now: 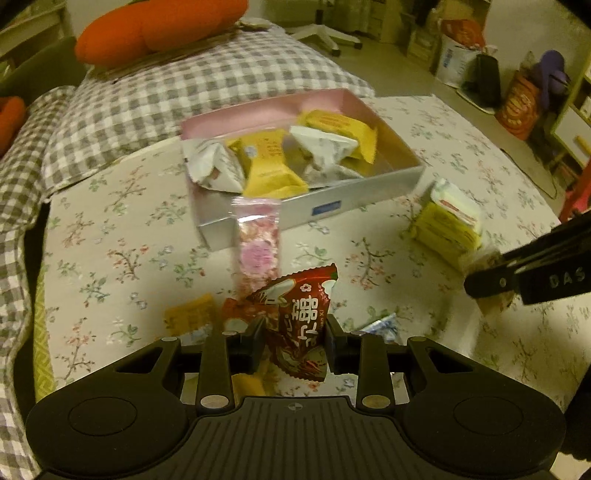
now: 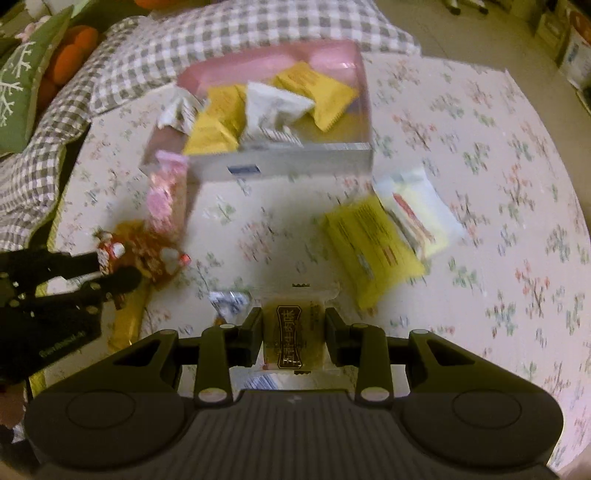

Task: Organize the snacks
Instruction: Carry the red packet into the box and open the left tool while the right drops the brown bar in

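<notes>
My left gripper (image 1: pixel 294 341) is shut on a red snack packet (image 1: pixel 299 325) and holds it above the floral tablecloth. It also shows at the left of the right wrist view (image 2: pixel 122 273). My right gripper (image 2: pixel 293 338) is shut on a clear packet with a brown jerky label (image 2: pixel 291 336). An open pink-lined box (image 1: pixel 402 181) lies ahead with yellow (image 1: pixel 271 166) and white (image 1: pixel 325 147) packets inside. A pink packet (image 1: pixel 256 240) leans on the box's front corner. A yellow packet (image 2: pixel 373 251) and a white packet (image 2: pixel 417 214) lie to the right.
A small yellow packet (image 1: pixel 190 314) and a blue-white wrapper (image 1: pixel 382 325) lie on the cloth near my left gripper. A checked blanket (image 1: pixel 166 85) with an orange cushion (image 1: pixel 155 26) lies behind the table. Bags and boxes (image 1: pixel 517 99) stand on the floor at right.
</notes>
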### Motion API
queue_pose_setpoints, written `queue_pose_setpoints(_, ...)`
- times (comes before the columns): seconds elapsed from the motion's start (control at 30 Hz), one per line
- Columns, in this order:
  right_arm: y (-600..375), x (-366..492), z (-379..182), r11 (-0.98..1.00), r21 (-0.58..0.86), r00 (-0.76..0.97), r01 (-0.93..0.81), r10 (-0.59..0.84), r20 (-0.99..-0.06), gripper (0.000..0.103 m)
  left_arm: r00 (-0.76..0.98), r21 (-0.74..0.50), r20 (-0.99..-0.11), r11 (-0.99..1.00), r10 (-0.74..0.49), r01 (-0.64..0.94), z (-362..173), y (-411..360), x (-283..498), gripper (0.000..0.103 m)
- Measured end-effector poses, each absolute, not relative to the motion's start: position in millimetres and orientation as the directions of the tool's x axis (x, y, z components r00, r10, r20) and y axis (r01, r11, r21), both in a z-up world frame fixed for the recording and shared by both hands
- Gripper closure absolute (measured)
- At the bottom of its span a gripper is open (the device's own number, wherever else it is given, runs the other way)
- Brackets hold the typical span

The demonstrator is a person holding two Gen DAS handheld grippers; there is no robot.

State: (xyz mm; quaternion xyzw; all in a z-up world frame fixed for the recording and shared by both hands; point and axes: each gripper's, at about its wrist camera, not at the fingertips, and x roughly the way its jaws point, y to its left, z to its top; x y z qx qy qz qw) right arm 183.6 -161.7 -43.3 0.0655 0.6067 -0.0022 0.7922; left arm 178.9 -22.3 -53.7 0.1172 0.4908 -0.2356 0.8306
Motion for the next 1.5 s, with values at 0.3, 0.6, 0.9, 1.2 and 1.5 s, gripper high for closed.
queue_pose_setpoints(0.3, -170.7, 215.6, -32.1, 0.987, 0.132, 0.314, 0.094, 0.097, -0.945, 0.071, 0.456, -0.048, -0.846, 0.891, -0.277, 0.452, -33.6, -17.8, 211.6, 0.073)
queue_pose_setpoints(0.6, -188.6, 247.7, -33.1, 0.977, 0.158, 0.365, 0.145, 0.096, -0.926, 0.071, 0.519, -0.041, -0.821, 0.930, -0.240, 0.365, -23.5, -24.4, 266.6, 0.073)
queue_pose_setpoints(0.9, -203.5, 281.8, -43.9, 0.974, 0.152, 0.410, 0.170, 0.070, -0.909, 0.071, 0.508, -0.049, -0.834, 0.945, -0.218, 0.324, -51.1, -30.0, 305.3, 0.073)
queue_pose_setpoints(1.2, -203.9, 302.8, -66.9, 0.973, 0.131, 0.459, 0.192, 0.029, -0.888, 0.071, 0.507, -0.080, -0.830, 0.949, -0.232, 0.304, -73.4, -34.2, 323.1, 0.073)
queue_pose_setpoints(1.5, -202.1, 308.0, -89.8, 0.973, 0.117, 0.436, 0.200, 0.019, -0.900, 0.071, 0.481, -0.064, -0.847, 0.942, -0.226, 0.330, -94.8, -37.3, 324.3, 0.071)
